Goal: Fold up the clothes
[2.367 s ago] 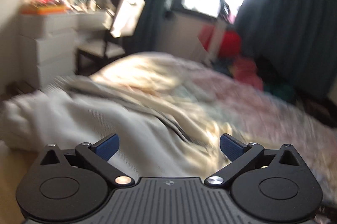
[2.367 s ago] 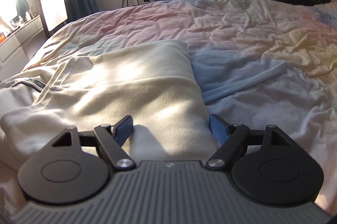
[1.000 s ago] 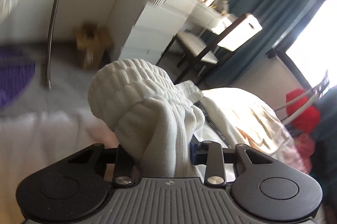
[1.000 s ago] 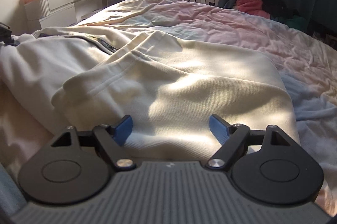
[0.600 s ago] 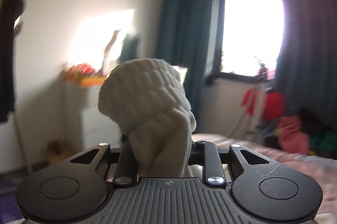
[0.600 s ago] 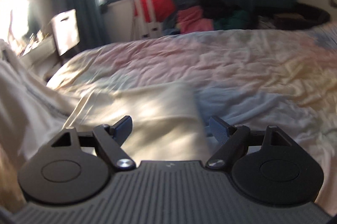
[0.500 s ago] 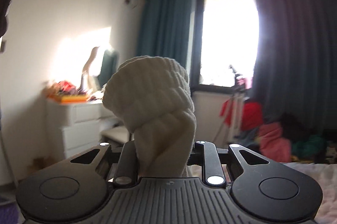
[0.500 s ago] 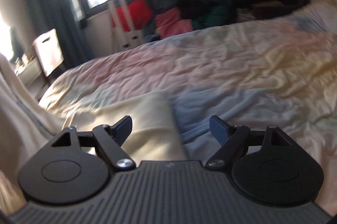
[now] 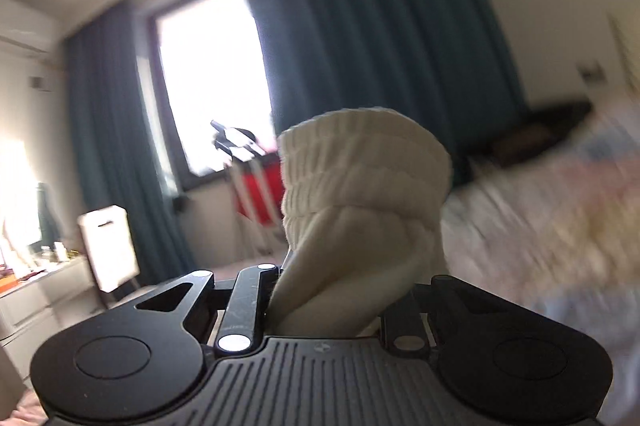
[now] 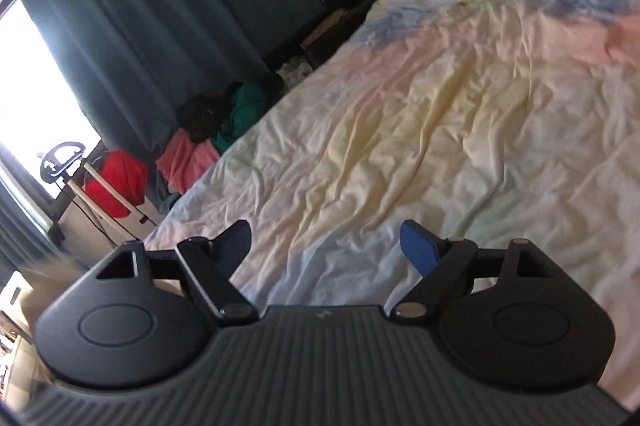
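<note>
Left gripper (image 9: 326, 300) clamped on bunched ribbed cuff (image 9: 360, 178) of cream garment, raised. Right gripper (image 10: 324, 246) spread wide, empty, above pastel bedsheet (image 10: 460, 130).

The ribbed cuff (image 9: 362, 162) was cream. The bedsheet (image 10: 460, 130) was pastel: pale yellow, pink, and blue at the far right. Far left, teal curtains (image 10: 160, 6) hung; red (image 10: 116, 182), pink (image 10: 186, 160) and green (image 10: 244, 106) clothes lay piled. The fingertips (image 10: 418, 246) were blue.
</note>
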